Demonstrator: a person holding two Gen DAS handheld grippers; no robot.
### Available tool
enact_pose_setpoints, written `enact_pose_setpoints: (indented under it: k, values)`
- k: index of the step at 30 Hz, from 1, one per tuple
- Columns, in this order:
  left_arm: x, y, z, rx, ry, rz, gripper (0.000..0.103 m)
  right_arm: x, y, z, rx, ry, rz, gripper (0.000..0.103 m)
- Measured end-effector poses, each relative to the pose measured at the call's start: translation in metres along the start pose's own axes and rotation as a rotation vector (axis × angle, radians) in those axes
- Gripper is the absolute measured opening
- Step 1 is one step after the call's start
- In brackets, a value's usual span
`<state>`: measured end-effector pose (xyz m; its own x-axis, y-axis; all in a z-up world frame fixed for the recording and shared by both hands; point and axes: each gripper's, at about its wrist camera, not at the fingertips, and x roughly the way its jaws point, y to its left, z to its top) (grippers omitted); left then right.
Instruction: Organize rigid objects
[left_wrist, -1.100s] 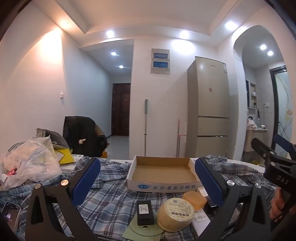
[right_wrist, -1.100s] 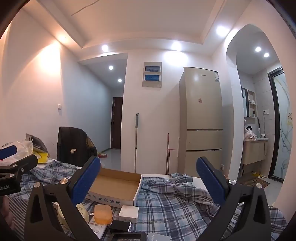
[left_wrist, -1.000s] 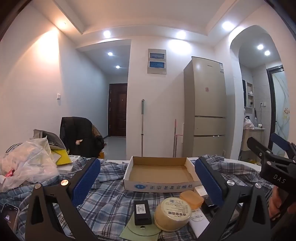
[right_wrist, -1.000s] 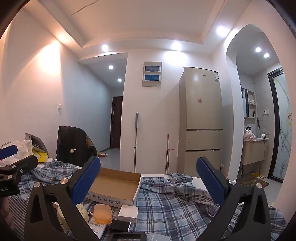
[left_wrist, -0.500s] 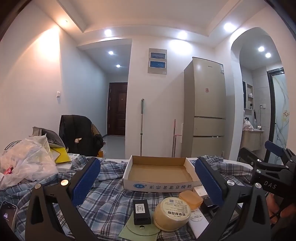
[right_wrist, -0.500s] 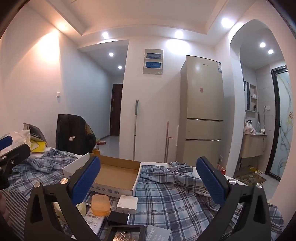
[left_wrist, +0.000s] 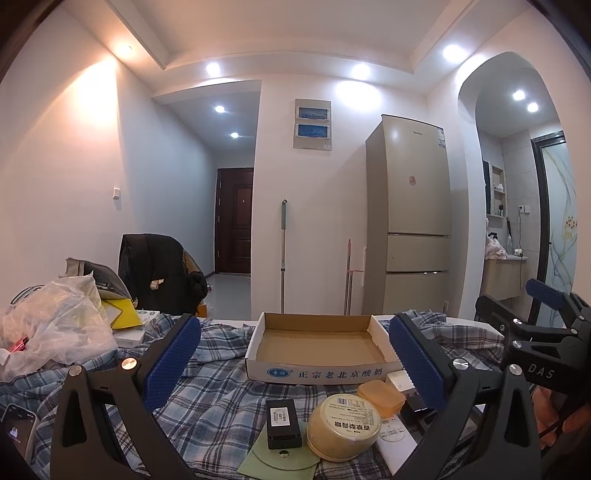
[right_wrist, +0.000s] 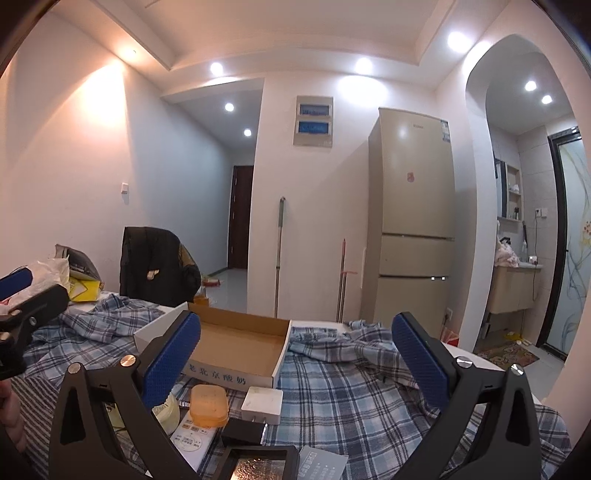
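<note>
Plaid cloth (left_wrist: 207, 402) covers the desk. Far on it sits an open cardboard box (left_wrist: 317, 349), nothing inside. Nearer lie a round yellow tub (left_wrist: 341, 424), black adapter (left_wrist: 283, 422), orange soap case (right_wrist: 207, 404) and white charger (right_wrist: 263, 404). Left gripper (left_wrist: 295, 365) and right gripper (right_wrist: 295, 363) hover, jaws spread wide, holding nothing.
</note>
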<state>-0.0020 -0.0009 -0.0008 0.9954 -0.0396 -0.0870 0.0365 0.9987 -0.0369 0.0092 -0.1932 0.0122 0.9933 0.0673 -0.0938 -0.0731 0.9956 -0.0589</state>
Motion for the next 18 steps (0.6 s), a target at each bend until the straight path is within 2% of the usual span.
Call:
enact_pose_setpoints:
  k: [4, 8, 18]
  values:
    - [0.003, -0.004, 0.000, 0.014, 0.019, -0.059, 0.103, -0.001, 0.003, 0.003, -0.020, -0.010, 0.002, 0.103]
    - [0.001, -0.009, 0.000, 0.027, 0.013, -0.070, 0.103, -0.005, 0.001, 0.004, -0.014, -0.029, 0.000, 0.103]
    - [0.000, -0.013, 0.001, 0.041, 0.011, -0.019, 0.103, -0.005, 0.007, 0.002, -0.023, -0.041, -0.001, 0.103]
